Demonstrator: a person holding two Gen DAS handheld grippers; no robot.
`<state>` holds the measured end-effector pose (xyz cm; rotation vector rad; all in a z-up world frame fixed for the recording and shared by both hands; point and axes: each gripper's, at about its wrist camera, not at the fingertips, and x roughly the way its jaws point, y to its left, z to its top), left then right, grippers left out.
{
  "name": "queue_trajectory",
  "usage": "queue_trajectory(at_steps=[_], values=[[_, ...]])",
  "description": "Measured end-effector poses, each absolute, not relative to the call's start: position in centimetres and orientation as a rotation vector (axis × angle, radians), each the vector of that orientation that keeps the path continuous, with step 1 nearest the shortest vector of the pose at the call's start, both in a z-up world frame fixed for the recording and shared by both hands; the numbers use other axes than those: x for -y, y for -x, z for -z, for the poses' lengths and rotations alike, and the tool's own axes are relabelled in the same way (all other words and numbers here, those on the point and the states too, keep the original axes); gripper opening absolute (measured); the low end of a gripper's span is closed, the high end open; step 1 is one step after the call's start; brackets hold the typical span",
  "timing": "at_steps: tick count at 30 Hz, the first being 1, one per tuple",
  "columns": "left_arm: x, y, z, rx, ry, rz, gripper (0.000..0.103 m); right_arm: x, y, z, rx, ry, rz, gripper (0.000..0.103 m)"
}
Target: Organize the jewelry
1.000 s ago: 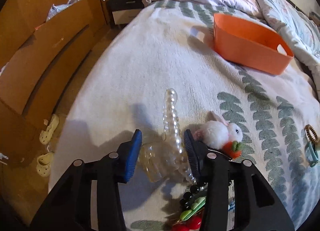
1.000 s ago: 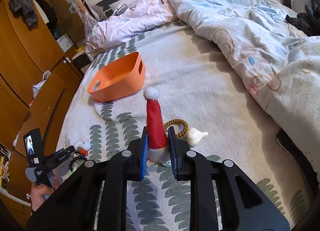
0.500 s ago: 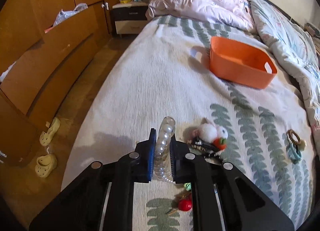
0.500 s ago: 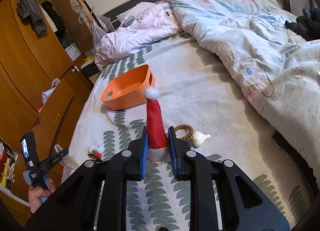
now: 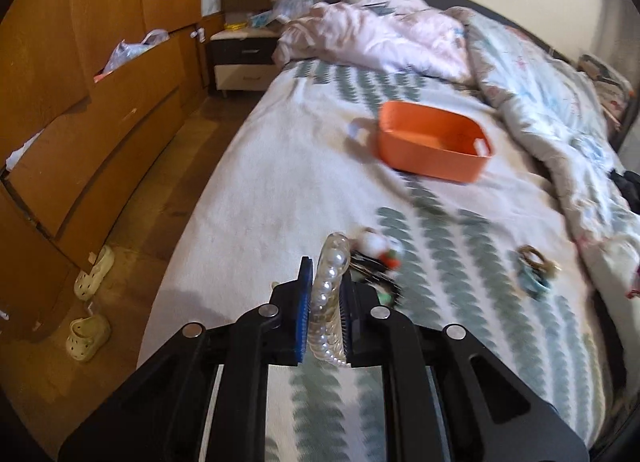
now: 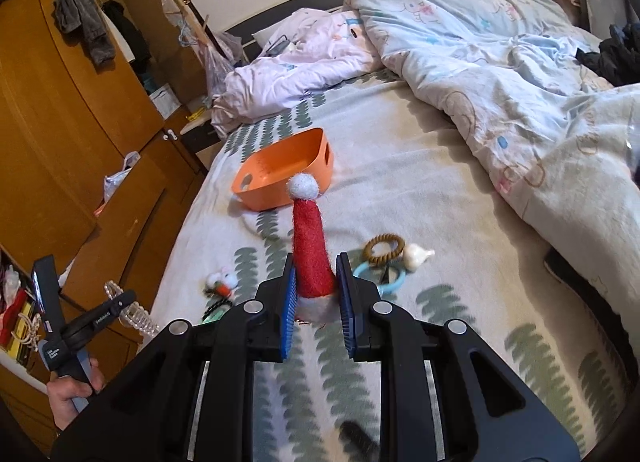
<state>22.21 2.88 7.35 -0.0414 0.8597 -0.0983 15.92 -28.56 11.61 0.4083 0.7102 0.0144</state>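
My left gripper (image 5: pixel 325 282) is shut on a clear pearl-bead headband (image 5: pixel 330 286) and holds it above the bed's near edge; the headband also shows in the right wrist view (image 6: pixel 134 312). My right gripper (image 6: pixel 316 282) is shut on a red Santa-hat hair clip (image 6: pixel 310 254) with a white pompom, held upright above the bed. An orange basket (image 5: pixel 432 142) stands further up the bed, also seen in the right wrist view (image 6: pixel 284 170). A white bunny clip (image 5: pixel 378 248), a brown hair tie (image 6: pixel 384 248) and a blue ring (image 6: pixel 376 276) lie on the blanket.
A rumpled duvet (image 6: pixel 500 62) covers the bed's right side. Wooden wardrobe drawers (image 5: pixel 100 130) and a nightstand (image 5: pixel 240 58) stand to the left. Cream clogs (image 5: pixel 86 336) lie on the floor. Dark beads and small clips (image 5: pixel 380 282) lie by the bunny.
My left gripper closed on the pearl headband and lifted it off the bed, pulling back. My right gripper rose a little with the Santa-hat clip.
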Motion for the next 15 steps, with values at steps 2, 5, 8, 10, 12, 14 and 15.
queue_trajectory(at_steps=[2, 5, 8, 10, 12, 14, 15], values=[[-2.2, -20.7, -7.8, -0.856, 0.033, 0.123, 0.013, 28.3, -14.2, -11.9, -0.712, -0.417, -0.018, 0.020], [-1.3, -18.5, -7.6, -0.879, 0.019, 0.150, 0.013, 27.6, -11.6, -11.8, -0.727, -0.431, -0.028, 0.020], [-1.1, -16.6, -6.7, -0.914, 0.018, 0.169, 0.013, 26.8, -9.4, -11.0, -0.751, -0.431, -0.021, 0.020], [-1.1, -15.6, -6.1, -0.936, 0.016, 0.183, 0.013, 26.3, -8.2, -10.3, -0.775, -0.432, -0.012, 0.020], [-1.3, -14.6, -5.6, -0.951, 0.005, 0.175, 0.013, 25.9, -7.2, -9.3, -0.807, -0.433, 0.006, 0.020], [-1.6, -13.7, -4.9, -0.968, 0.003, 0.167, 0.013, 25.6, -6.4, -8.6, -0.826, -0.432, 0.019, 0.020], [-1.8, -13.2, -4.4, -0.979, 0.000, 0.163, 0.013, 25.3, -5.9, -8.1, -0.842, -0.421, 0.034, 0.020]])
